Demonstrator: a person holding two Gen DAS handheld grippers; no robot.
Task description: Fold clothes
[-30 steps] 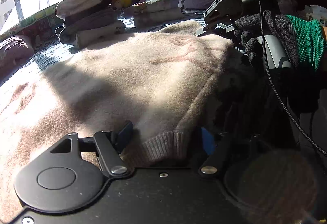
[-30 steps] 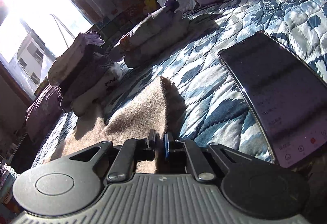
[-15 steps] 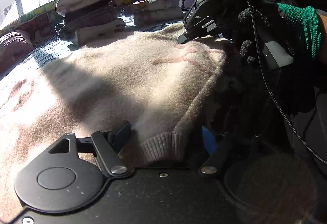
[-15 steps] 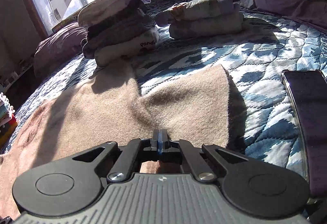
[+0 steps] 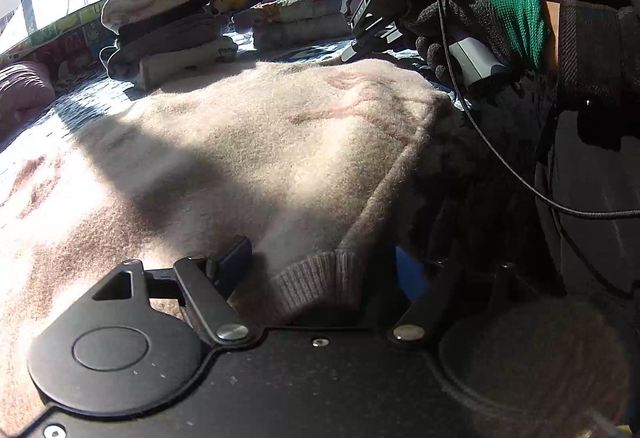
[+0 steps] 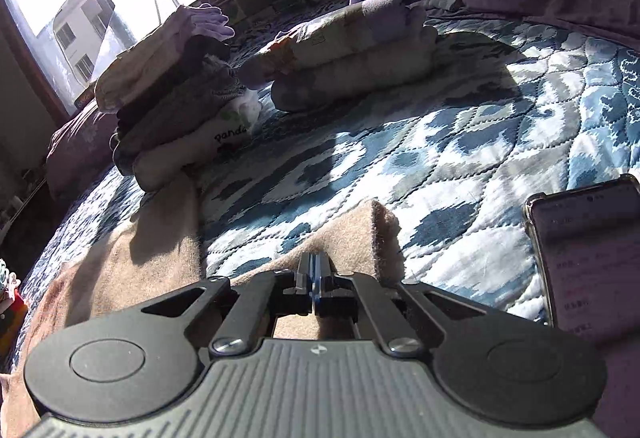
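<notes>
Beige fuzzy knit is filling my left view: the sweater [image 5: 248, 158] is lying spread on the blue quilted bedspread [image 6: 460, 142]. My left gripper [image 5: 320, 258] is sitting with its fingers apart, straddling the ribbed hem. My right gripper [image 6: 314, 274] is pressing its fingers together at the sweater's far edge; I cannot tell whether cloth is pinched. Two folded stacks [image 6: 176, 94] are resting beyond, a phone [image 6: 588, 246] beside me.

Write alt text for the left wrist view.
The left claw, fingers spread, straddles the ribbed hem of a beige sweater on the bed. Beyond, a gloved hand holds the right claw over the sweater's far edge, with folded clothes stacks behind.
</notes>
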